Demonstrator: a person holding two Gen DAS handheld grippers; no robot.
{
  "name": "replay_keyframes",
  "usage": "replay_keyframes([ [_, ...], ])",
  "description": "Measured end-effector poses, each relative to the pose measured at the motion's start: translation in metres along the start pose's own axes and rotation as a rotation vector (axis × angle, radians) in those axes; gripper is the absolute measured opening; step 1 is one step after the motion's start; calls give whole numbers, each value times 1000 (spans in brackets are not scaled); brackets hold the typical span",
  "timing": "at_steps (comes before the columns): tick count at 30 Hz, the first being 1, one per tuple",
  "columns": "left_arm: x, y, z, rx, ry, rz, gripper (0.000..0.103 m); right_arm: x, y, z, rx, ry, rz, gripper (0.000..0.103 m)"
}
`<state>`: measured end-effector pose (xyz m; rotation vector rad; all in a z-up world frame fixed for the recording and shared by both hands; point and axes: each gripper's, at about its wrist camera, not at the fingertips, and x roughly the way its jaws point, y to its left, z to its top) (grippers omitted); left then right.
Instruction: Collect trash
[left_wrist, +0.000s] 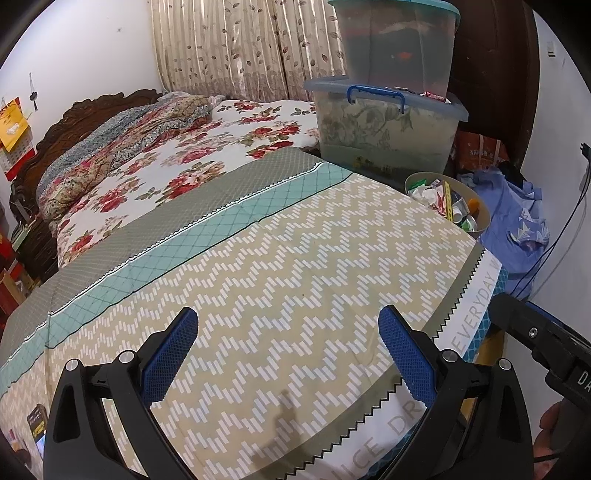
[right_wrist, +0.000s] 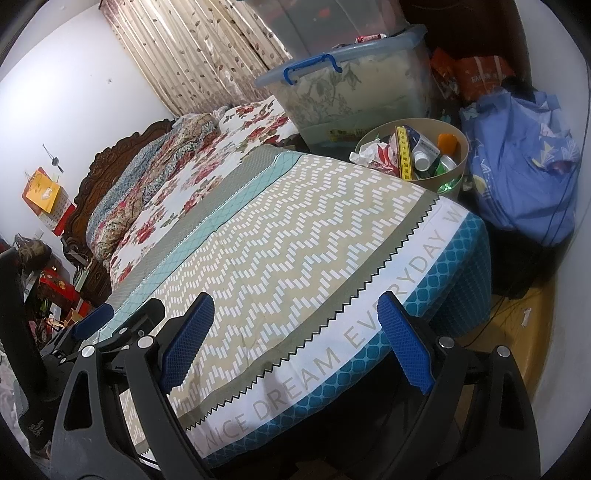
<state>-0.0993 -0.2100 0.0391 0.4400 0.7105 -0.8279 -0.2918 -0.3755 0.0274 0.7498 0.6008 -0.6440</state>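
Observation:
A round tan bin (left_wrist: 480, 218) stands at the far right corner of the bed, holding crumpled paper, small bottles, wrappers and a yellow box; it also shows in the right wrist view (right_wrist: 463, 147). My left gripper (left_wrist: 290, 328) is open and empty over the zigzag-patterned bedspread (left_wrist: 258, 280), well short of the bin. My right gripper (right_wrist: 297, 314) is open and empty over the bed's foot edge (right_wrist: 332, 350). The left gripper's fingers (right_wrist: 92, 321) show at the lower left of the right wrist view. No loose trash shows on the bedspread.
Two stacked clear storage boxes (left_wrist: 388, 125) stand behind the bin. A blue cloth bundle (right_wrist: 524, 166) and cables lie right of it. A floral quilt (left_wrist: 122, 155) and wooden headboard (left_wrist: 85, 114) lie far left. Wooden floor (right_wrist: 524, 332) is right of the bed.

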Motion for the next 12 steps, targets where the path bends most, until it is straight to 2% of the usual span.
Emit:
replay_keyframes([
  [12, 4, -2, -3, 8, 25, -19, 94, 0, 1, -1, 0, 2, 0, 89],
])
